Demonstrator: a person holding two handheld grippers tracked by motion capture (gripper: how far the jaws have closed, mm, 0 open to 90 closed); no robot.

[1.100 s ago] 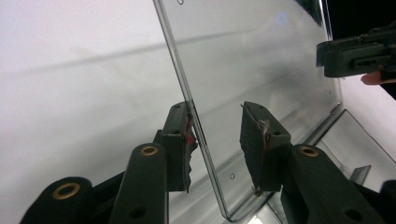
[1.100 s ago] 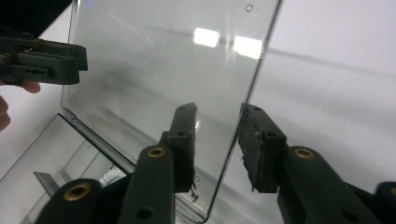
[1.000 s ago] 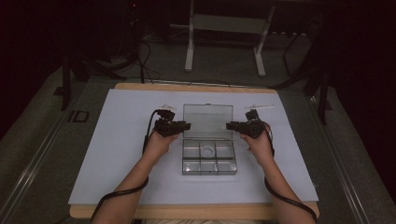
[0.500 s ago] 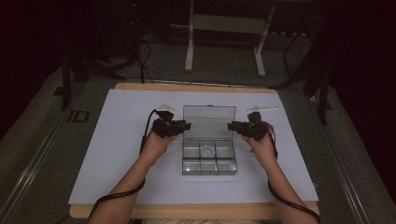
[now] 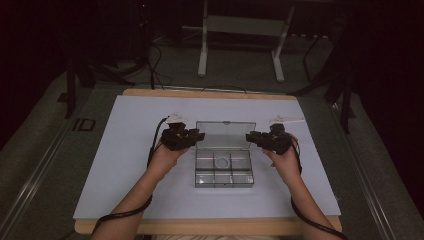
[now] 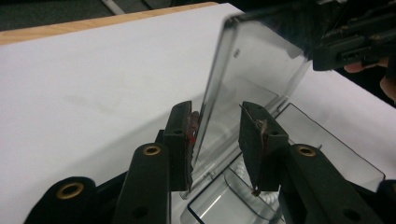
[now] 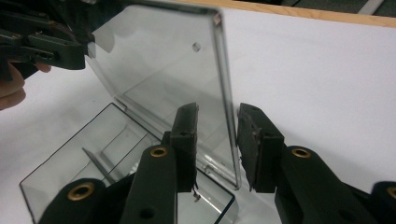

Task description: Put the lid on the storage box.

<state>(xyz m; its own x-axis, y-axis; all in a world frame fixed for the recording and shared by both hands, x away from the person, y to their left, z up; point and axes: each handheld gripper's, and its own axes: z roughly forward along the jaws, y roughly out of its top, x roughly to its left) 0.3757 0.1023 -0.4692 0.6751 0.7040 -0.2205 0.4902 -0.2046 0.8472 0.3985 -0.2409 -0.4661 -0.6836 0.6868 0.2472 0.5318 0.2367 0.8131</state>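
Nearest the person, two forearms come in from the bottom edge, each hand holding one gripper. Between them, on the white sheet that covers the wooden surface, sits one clear plastic box with six compartments in two rows of three. One white ring lies in the middle compartment of the far row. Behind the tray the one hinged lid stands about upright. The left gripper has the lid's left edge between its narrow jaws, the outer jaw touching the edge, the inner one standing off. The right gripper straddles the lid's right edge, jaws narrow, neither pressing on it. Farther off, one metal stand rests on the floor.
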